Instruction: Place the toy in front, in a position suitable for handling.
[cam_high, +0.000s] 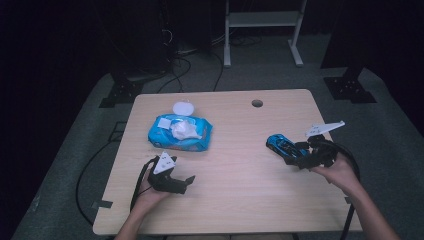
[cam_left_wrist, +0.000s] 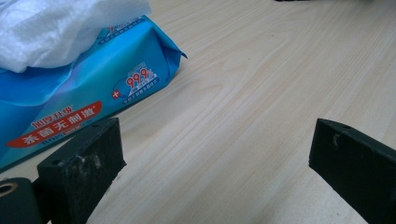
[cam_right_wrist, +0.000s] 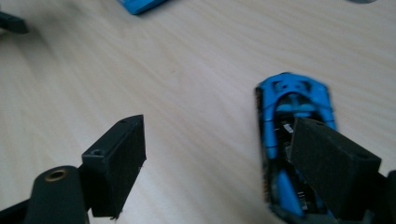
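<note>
High view first: your right gripper is basically on top of the blue toy car, which sits at the right side of the table, so that's the hand that's nearer by a mile. Your left gripper is parked near the table's front edge w/ the blue wipes pack just beyond it, well apart from the car. The car's long axis runs roughly in line w/ your right jaws, nose pointing away from you and a bit left.

Left gripper view: jaws spread wide, nothing between them but bare wood. Wipes pack lies ahead and off to the left jaw's side, w/ a white wipe bunched up out of the top.

Right gripper view: jaws released here too, wide gap, not gripping anything yet. Thing is, the toy car isn't in the gap, it's under/behind the right-hand jaw, lengthwise along it, far end poking out ahead. Imo you'd need to slide the gripper toward that side so the car's narrow width ends up btwn the pads before closing, otherwise that jaw likely just lands on the roof.
</note>
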